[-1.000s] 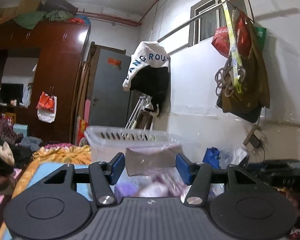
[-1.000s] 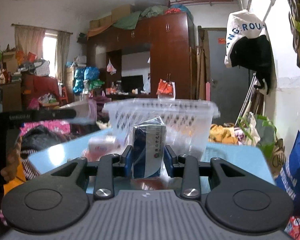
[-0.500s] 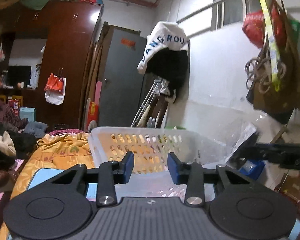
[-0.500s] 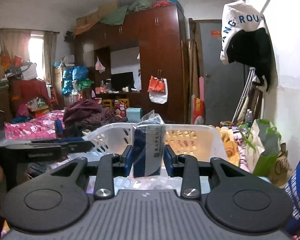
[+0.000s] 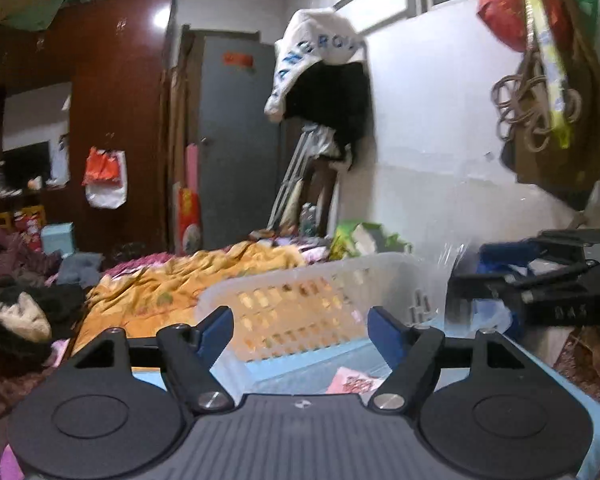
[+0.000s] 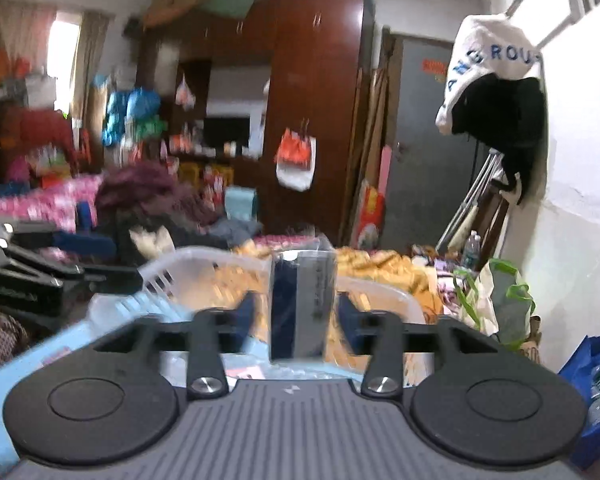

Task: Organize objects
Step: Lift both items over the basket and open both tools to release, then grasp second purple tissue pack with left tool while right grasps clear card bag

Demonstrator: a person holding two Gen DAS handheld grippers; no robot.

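**Blue-and-white pack over the basket**

We see the blue-and-white wrapped pack [image 6: 303, 304] upright between our right gripper [image 6: 296, 316] fingers. These stand apart from its sides, so the pack looks released, though blur leaves that uncertain. It hangs just in front of the translucent white slotted plastic basket [image 5: 320, 300], which sits on the light blue table [image 5: 300, 372]. Our left gripper [image 5: 300, 330] is spread wide and holds nothing, aimed at the basket's near wall.

Left hand-held gripper [image 5: 301, 326] gapes empty — white basket [image 5: 320, 300] just ahead.
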